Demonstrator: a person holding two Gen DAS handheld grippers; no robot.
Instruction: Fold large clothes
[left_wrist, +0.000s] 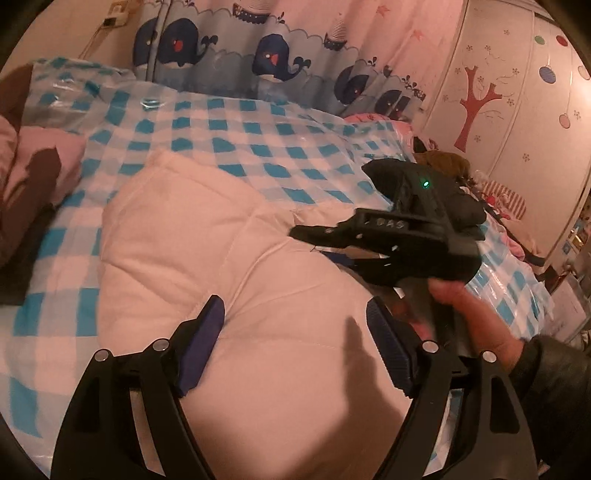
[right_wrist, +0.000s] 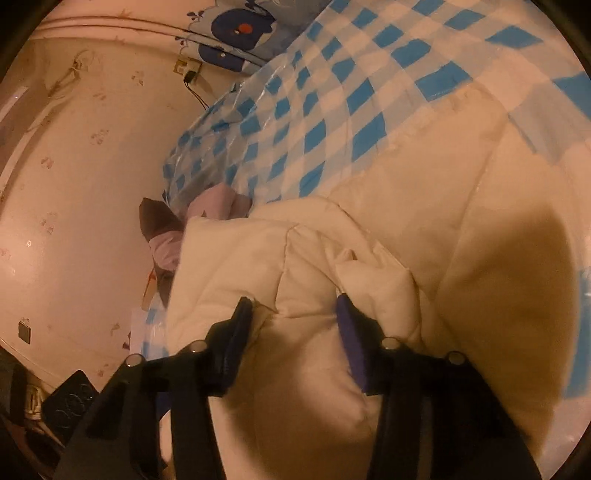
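Observation:
A large cream quilted padded garment (left_wrist: 207, 258) lies bunched on the blue-and-white checked bed cover (left_wrist: 236, 133). My left gripper (left_wrist: 295, 314) is open and hovers just above the garment, holding nothing. My right gripper (left_wrist: 306, 232) shows in the left wrist view at the right, held by a hand, its tips at the garment's far edge. In the right wrist view the right gripper (right_wrist: 295, 301) stands partly open, with a fold of the cream garment (right_wrist: 310, 354) bulging between its fingers; whether it pinches the fabric is unclear.
Pink and brown bedding (left_wrist: 33, 173) lies at the bed's left edge. A whale-print curtain (left_wrist: 266, 55) hangs behind the bed. More clothes (left_wrist: 495, 195) pile at the right by a decorated wardrobe (left_wrist: 517, 92). The pale floor (right_wrist: 81, 184) lies beside the bed.

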